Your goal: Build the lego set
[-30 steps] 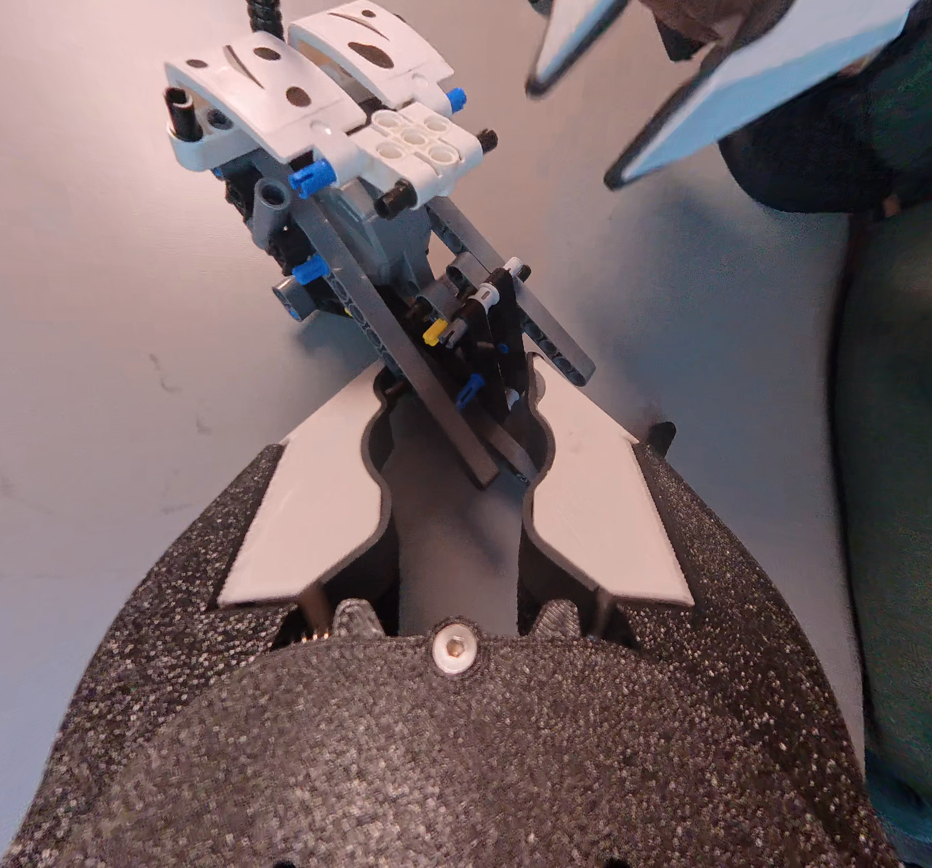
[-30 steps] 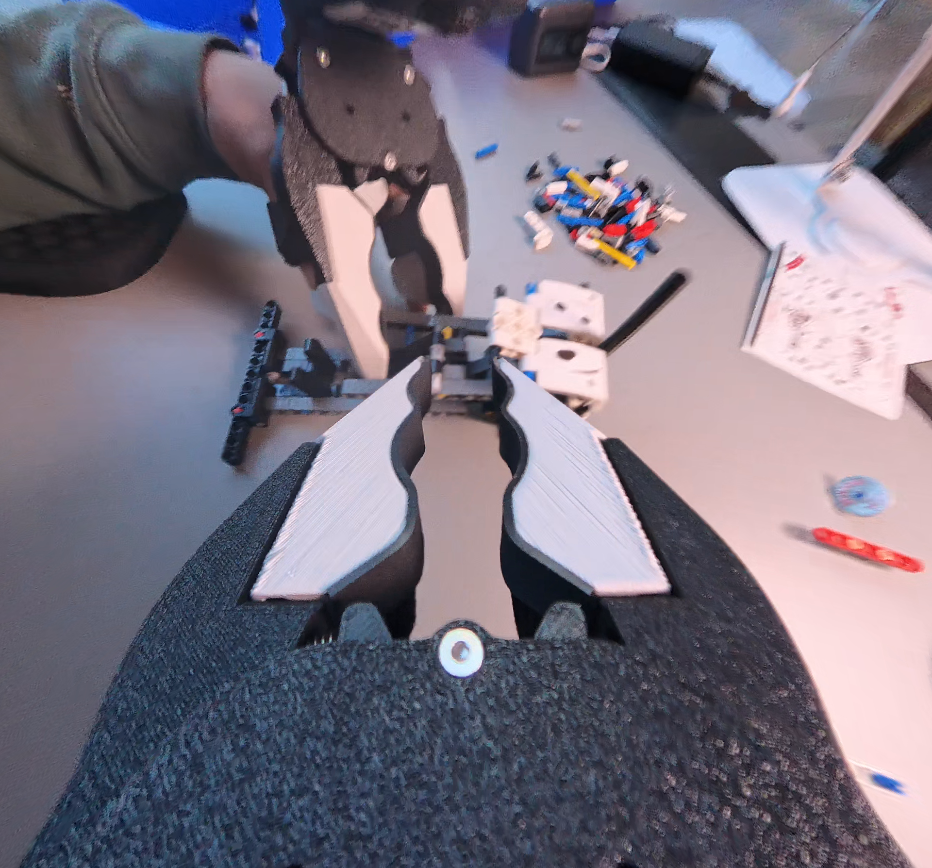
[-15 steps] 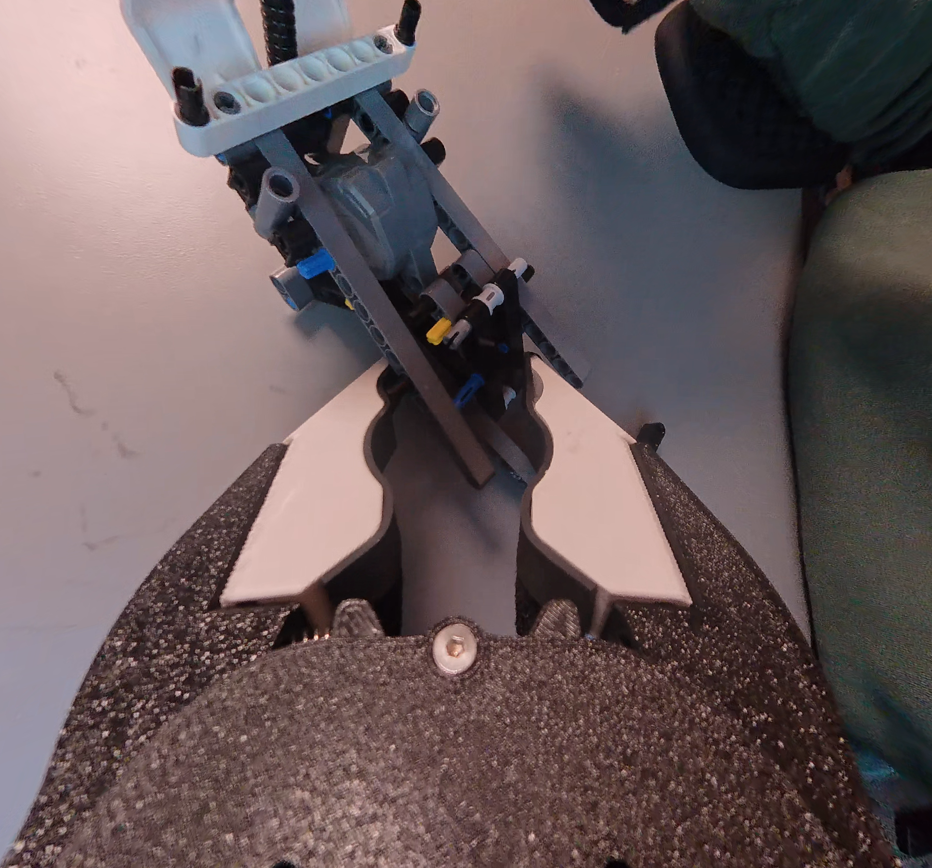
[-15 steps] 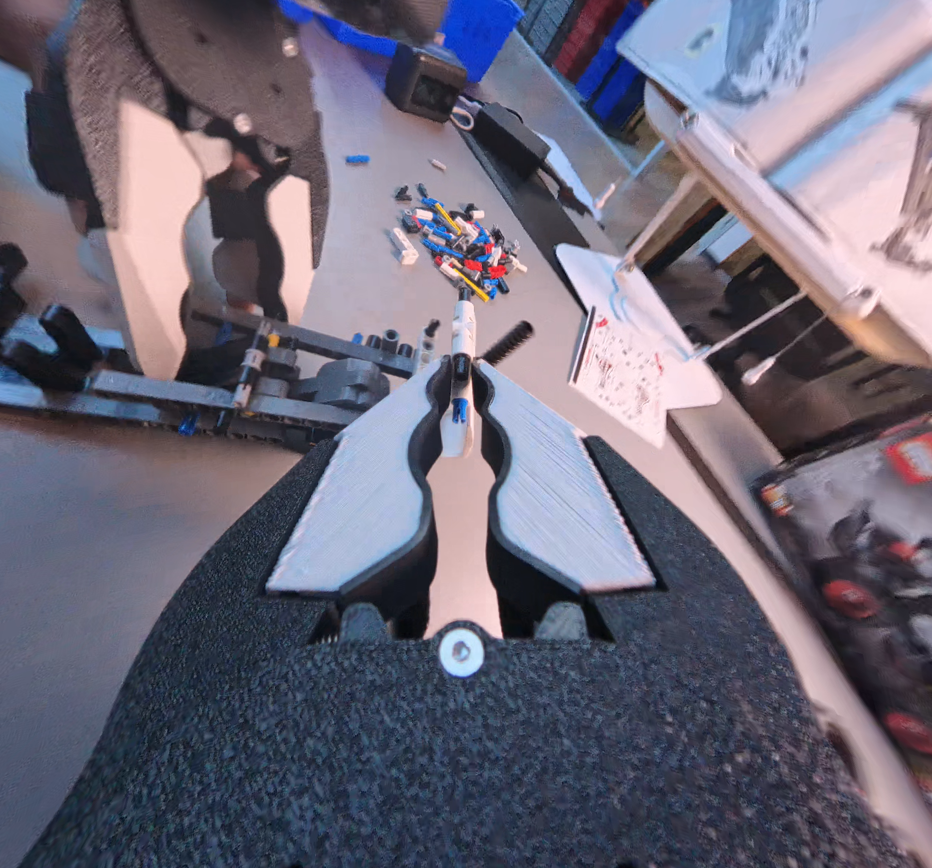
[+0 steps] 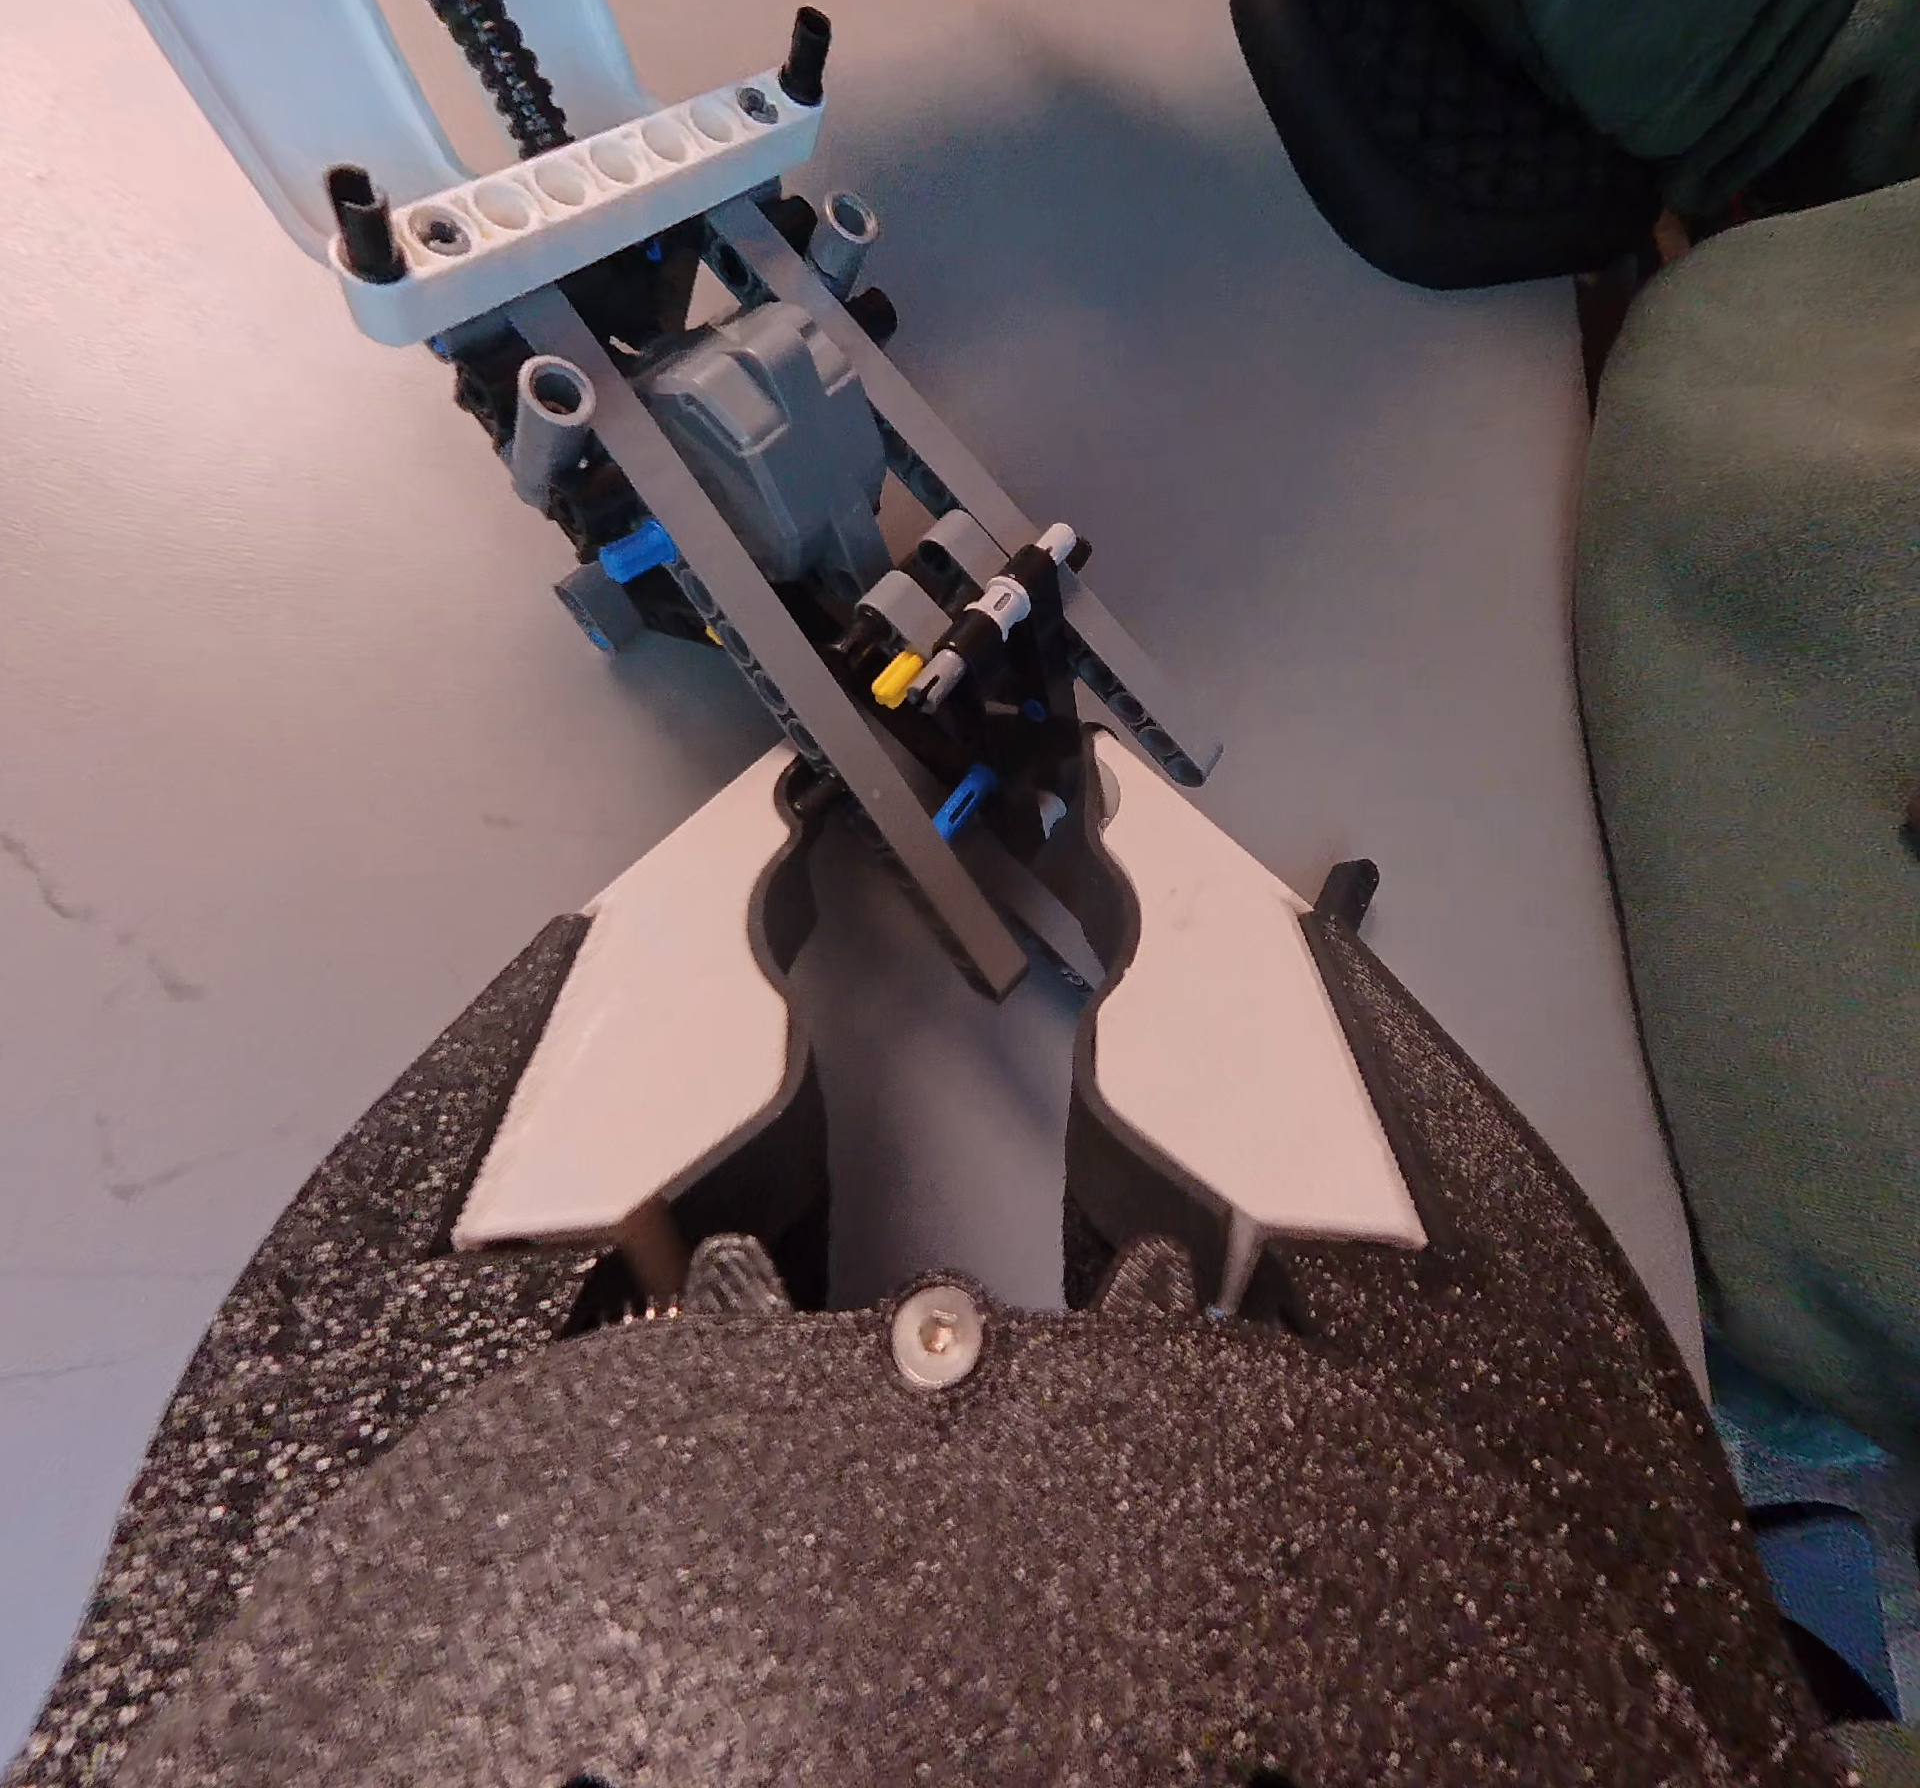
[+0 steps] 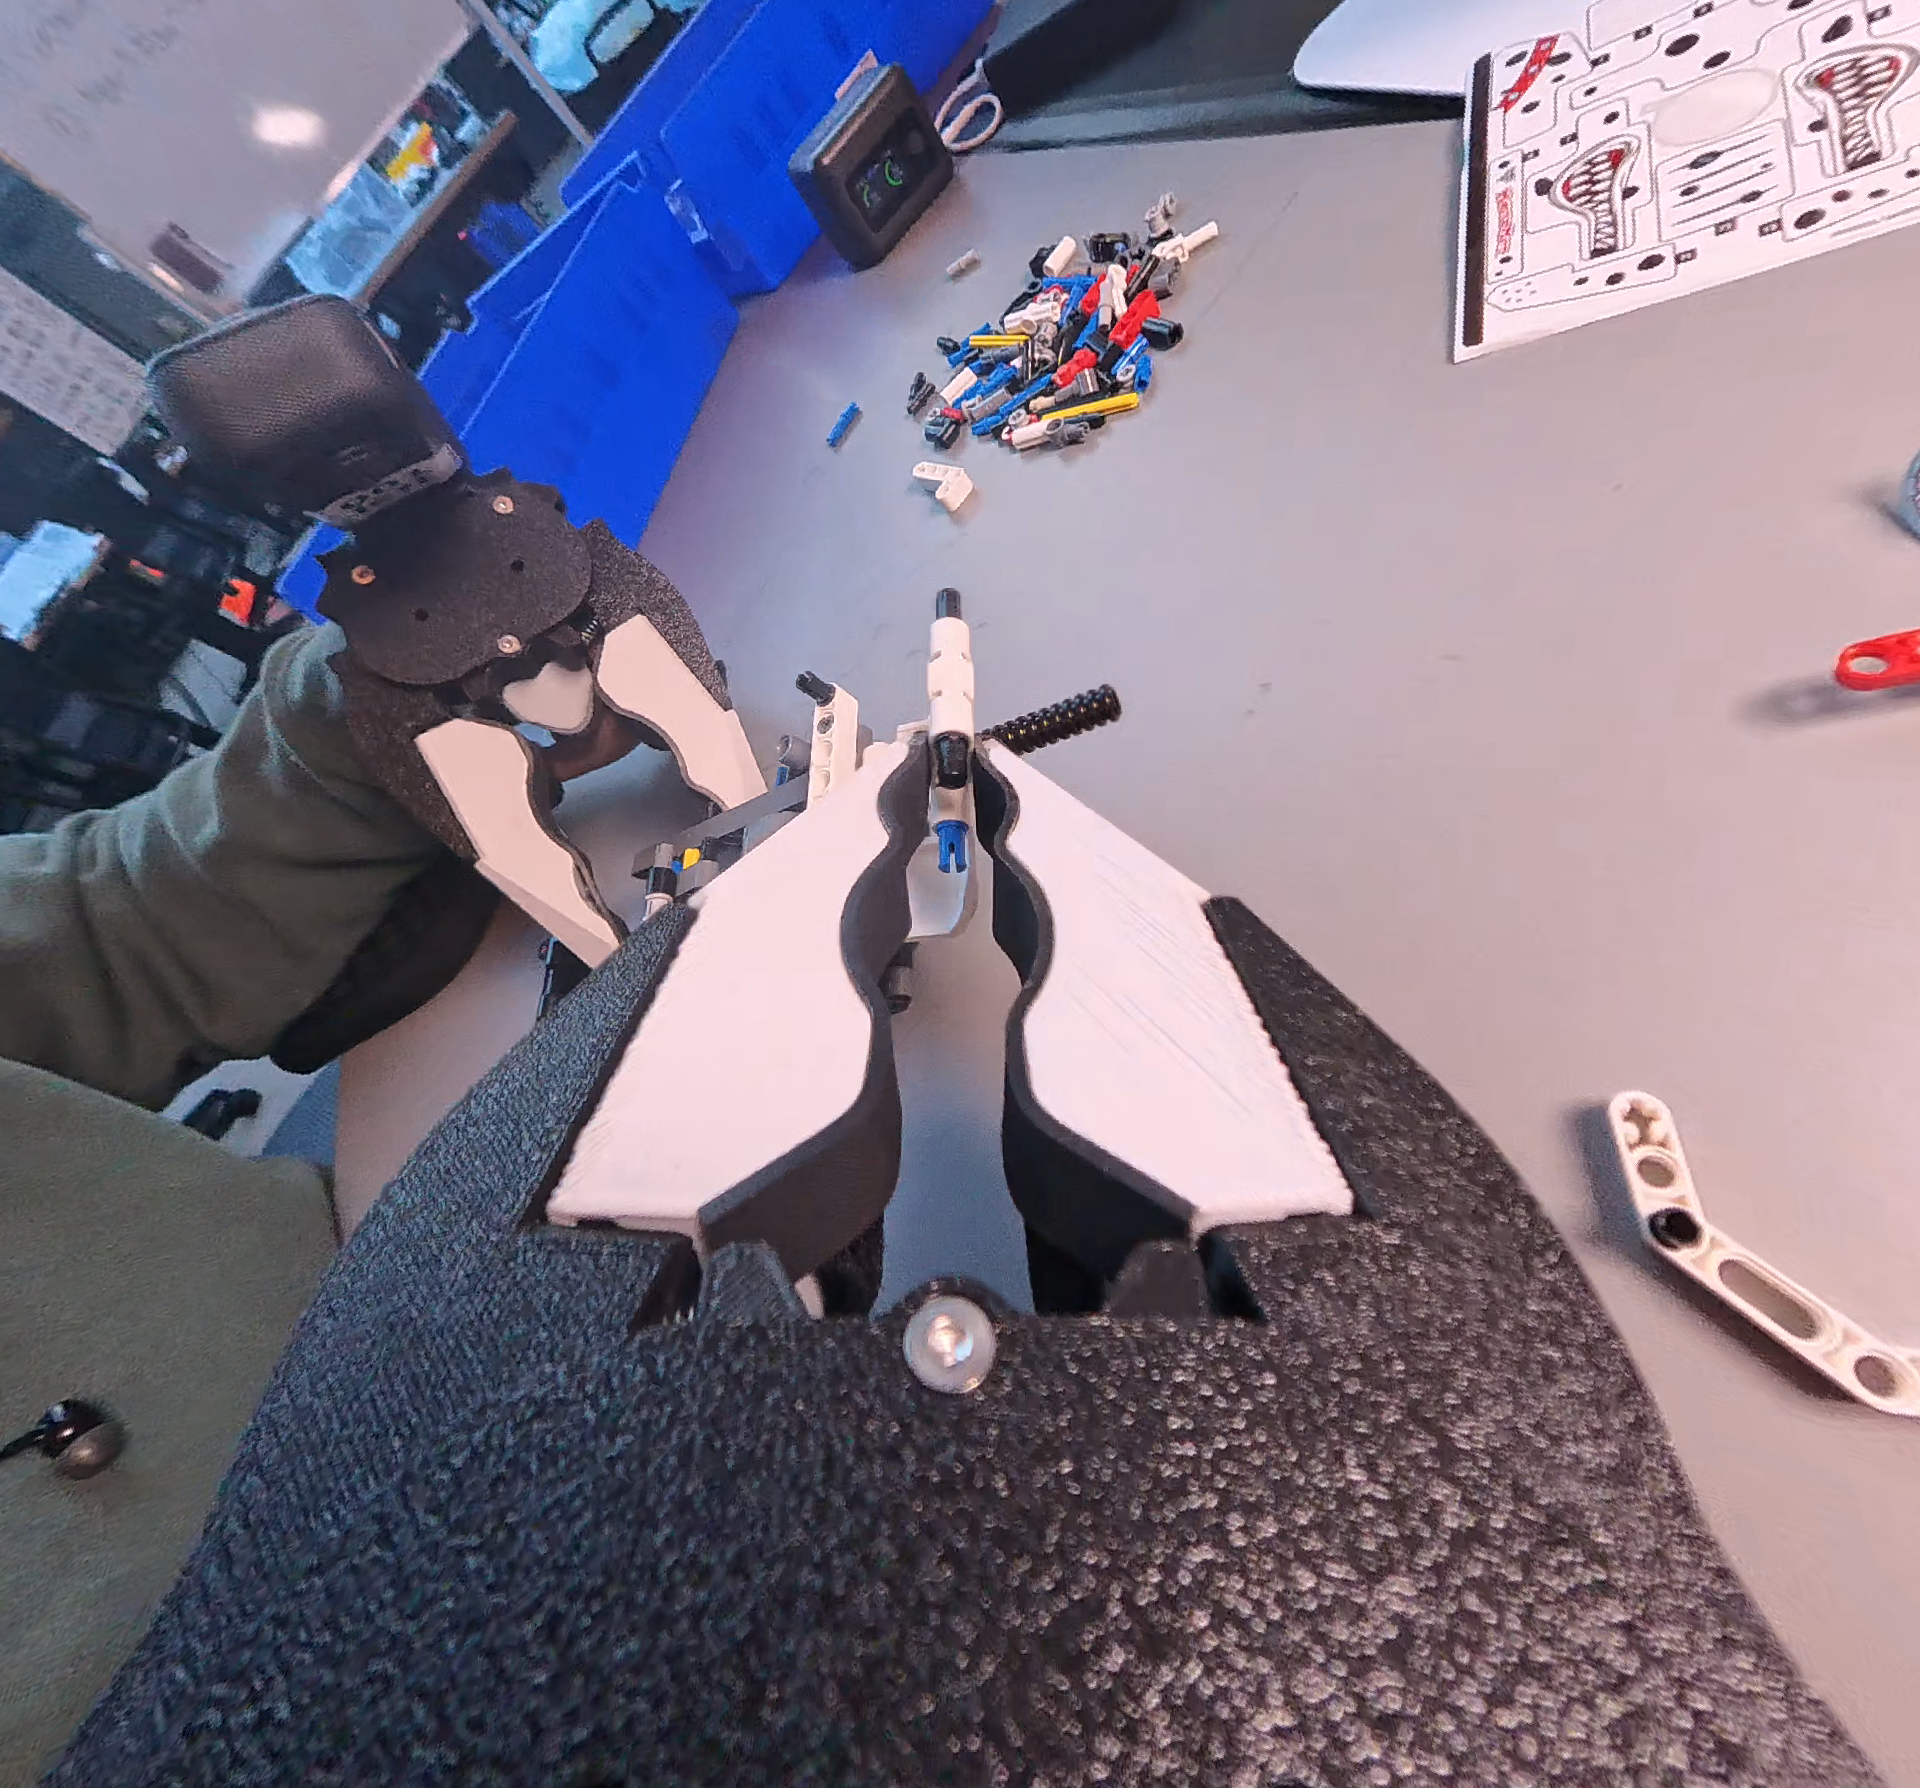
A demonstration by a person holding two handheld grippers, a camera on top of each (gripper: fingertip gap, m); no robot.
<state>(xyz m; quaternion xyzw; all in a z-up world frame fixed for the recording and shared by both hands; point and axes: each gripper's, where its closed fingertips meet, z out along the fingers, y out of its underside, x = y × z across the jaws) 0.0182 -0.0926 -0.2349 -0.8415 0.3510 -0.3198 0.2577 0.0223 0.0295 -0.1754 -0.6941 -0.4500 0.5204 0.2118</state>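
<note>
Left gripper clamps the chassis; right gripper pinches the white panel at twelve o'clock, ready for realigning, I reckon.

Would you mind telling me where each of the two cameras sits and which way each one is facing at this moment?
Left wrist view: on the left gripper, looking steeply down at the grey chassis it clamps on the table; a green sleeve shows.
Right wrist view: on the right gripper, raised, looking across the table past the white panel assembly it holds toward the loose parts pile; a sleeve shows at left.
Shared: the chassis, the white assembly, the black ribbed hose; the right view also shows the left gripper.
</note>
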